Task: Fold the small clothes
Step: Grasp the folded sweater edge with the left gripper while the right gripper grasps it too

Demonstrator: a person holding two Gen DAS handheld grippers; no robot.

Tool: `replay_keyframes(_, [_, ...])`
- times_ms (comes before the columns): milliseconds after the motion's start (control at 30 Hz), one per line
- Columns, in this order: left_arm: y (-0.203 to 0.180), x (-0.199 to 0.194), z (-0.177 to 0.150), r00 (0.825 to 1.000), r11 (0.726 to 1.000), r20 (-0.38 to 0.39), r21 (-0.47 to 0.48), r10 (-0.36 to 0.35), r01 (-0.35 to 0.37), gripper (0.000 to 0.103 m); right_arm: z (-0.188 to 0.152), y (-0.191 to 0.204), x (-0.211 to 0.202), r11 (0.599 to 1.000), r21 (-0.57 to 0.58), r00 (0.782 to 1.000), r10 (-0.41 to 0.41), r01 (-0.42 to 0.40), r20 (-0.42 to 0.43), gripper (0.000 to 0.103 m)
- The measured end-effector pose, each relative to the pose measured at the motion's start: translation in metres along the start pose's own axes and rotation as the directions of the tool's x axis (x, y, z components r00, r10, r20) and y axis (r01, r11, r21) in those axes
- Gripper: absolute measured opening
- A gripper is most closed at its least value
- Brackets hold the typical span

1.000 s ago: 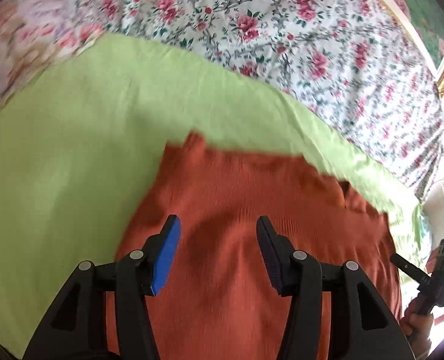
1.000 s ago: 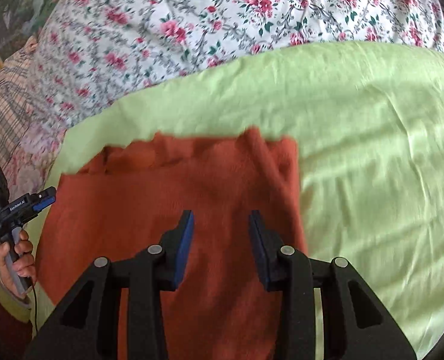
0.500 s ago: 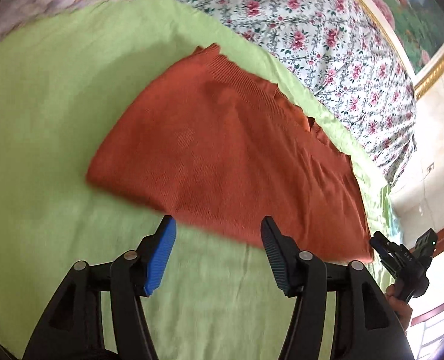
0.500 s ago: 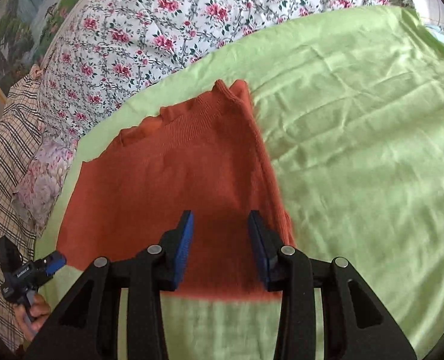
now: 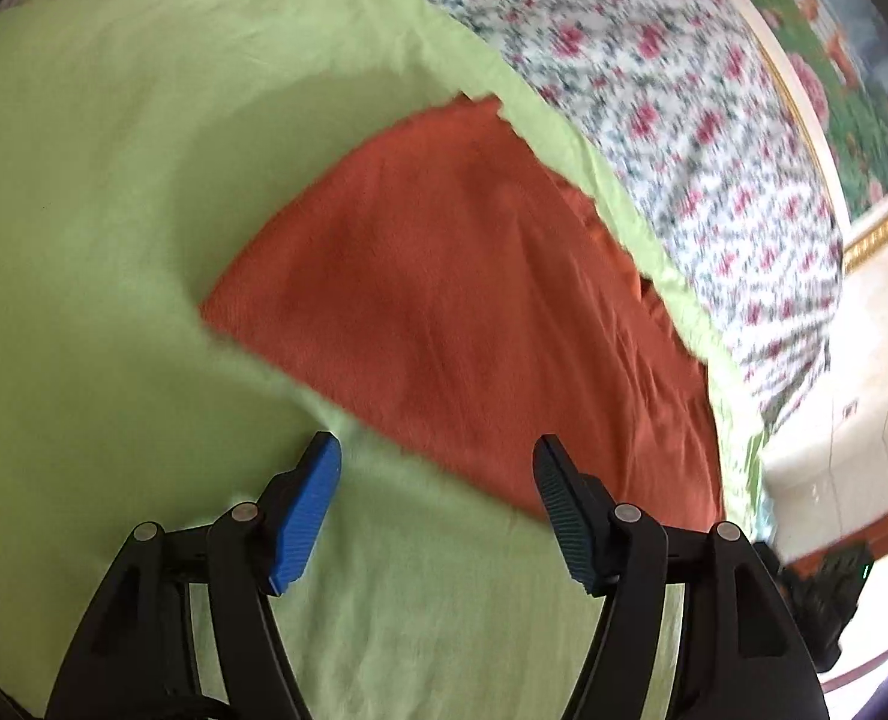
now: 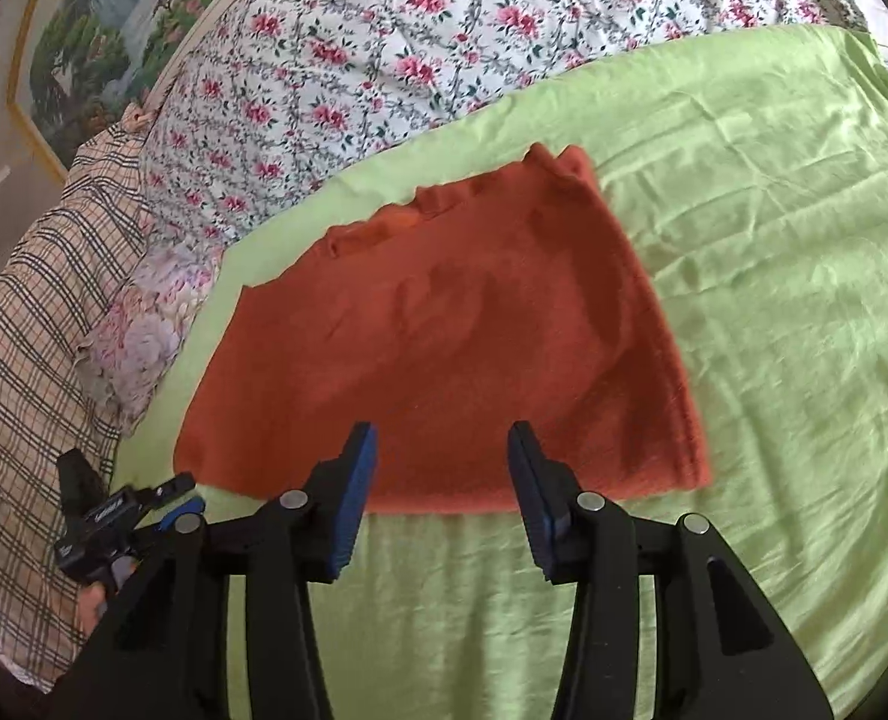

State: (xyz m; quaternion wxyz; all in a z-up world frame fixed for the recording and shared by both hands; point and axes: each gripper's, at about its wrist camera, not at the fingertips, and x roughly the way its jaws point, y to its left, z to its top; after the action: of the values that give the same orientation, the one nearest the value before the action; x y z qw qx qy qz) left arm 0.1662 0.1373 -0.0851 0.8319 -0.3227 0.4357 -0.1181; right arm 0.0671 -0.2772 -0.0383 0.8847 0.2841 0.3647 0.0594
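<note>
left gripper (image 5: 438, 480) sits over the green sheet (image 5: 114, 210) with nothing between its blue pads; jaws have just been opening wider; the rust-orange garment (image 5: 474, 300) lies flat just ahead, near edge by the right fingertip; floral quilt (image 5: 684, 120) behind it, pretty blurry

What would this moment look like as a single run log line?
stage: between folds | orange garment: flat on green sheet | left gripper: jaws just opening, empty | right gripper: jaws just opening, empty
</note>
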Motion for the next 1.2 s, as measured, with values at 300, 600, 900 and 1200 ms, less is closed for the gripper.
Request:
replay_keyframes(300, [0.007,0.023,0.046,0.990,0.996,0.120,-0.064,0.076,-0.068,0.061,-0.001,0.002,0.007,1.000,0.001,1.000,0.021,-0.021,-0.022,0.048])
replay_keyframes(600, [-0.056,0.020,0.051,0.984,0.988,0.161,0.119,0.075,-0.094,0.011,0.015,-0.012,0.019,0.998,0.023,0.998,0.051,-0.051,-0.023,0.048])
replay_keyframes(900, [-0.197,0.046,-0.010,0.995,0.873,0.087,0.487,-0.046,-0.002,0.010,0.044,-0.031,0.028,0.989,0.068,0.989,0.136,-0.132,-0.054,0.048])
replay_keyframes(1200, [-0.220,0.111,-0.068,0.998,0.782,0.036,0.620,0.053,-0.064,0.009,0.072,-0.023,0.076,0.961,0.121,0.950,0.268,-0.250,-0.158,0.070])
